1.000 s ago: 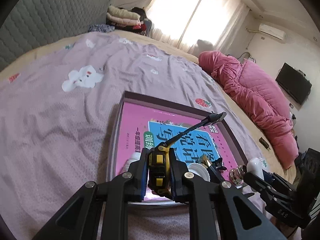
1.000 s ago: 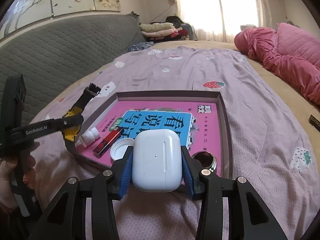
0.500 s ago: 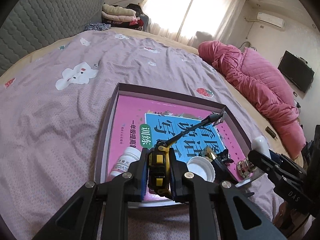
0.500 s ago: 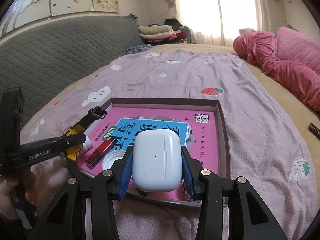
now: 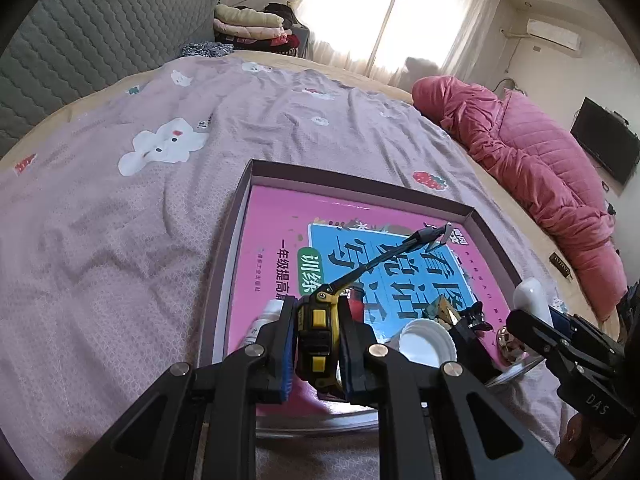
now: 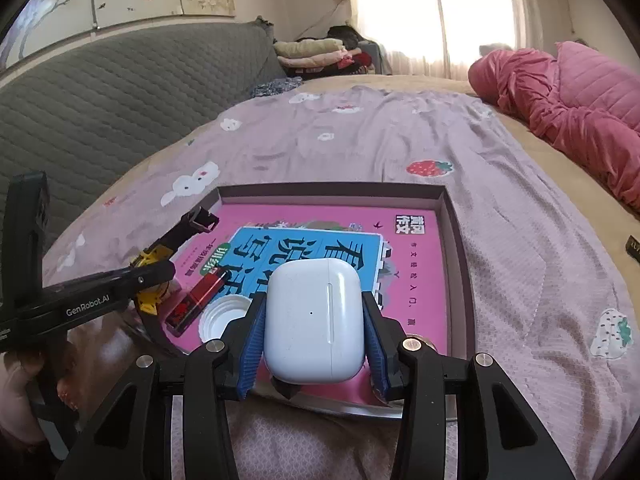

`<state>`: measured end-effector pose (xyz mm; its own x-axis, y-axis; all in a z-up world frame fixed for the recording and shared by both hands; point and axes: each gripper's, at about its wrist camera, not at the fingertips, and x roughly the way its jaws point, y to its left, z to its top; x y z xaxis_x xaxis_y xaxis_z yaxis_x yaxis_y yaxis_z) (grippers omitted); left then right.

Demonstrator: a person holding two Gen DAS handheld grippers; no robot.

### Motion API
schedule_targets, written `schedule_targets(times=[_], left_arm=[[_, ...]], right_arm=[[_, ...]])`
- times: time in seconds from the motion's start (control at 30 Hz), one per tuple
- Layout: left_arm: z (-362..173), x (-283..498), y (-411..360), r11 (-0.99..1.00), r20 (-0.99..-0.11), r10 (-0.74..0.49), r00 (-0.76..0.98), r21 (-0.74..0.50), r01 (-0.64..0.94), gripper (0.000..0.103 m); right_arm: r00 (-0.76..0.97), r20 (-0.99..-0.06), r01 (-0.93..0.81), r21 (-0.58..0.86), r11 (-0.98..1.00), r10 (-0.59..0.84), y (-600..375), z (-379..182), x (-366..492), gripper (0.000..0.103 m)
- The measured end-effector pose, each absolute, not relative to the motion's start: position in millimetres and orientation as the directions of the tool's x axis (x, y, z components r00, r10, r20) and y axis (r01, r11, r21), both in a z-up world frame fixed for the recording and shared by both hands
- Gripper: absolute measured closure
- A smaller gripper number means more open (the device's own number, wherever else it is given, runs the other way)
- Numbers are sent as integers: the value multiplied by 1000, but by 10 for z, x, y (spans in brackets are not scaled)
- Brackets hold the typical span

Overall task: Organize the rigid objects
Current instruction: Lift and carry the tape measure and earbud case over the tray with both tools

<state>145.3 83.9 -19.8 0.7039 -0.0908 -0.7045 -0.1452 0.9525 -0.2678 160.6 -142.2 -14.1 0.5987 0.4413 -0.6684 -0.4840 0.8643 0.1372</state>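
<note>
Both grippers tilt down over the tray's [image 6: 454,240] near edge. The left gripper [image 5: 318,338] clamps a yellow-black tape measure [image 5: 316,332], its strap reaching toward 1 o'clock. The right gripper [image 6: 314,330] pinches a white earbud case [image 6: 314,320]. In the tray at 9 o'clock of the case – a red lighter [image 6: 200,298] and a white cap [image 6: 224,316].

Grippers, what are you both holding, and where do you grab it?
The left gripper pinches a yellow-and-black watch across the sides of its body, strap sticking out ahead. The right gripper squeezes a white earbud case by its two sides.
</note>
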Motion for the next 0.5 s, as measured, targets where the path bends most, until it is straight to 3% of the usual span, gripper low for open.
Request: schedule_targets(times=[0.5], left_arm=[[-275, 1500, 814, 965, -731, -53, 680, -213, -154, 85]], right_arm=[[591, -686, -466, 139, 874, 425, -1424, -200, 1668, 57]])
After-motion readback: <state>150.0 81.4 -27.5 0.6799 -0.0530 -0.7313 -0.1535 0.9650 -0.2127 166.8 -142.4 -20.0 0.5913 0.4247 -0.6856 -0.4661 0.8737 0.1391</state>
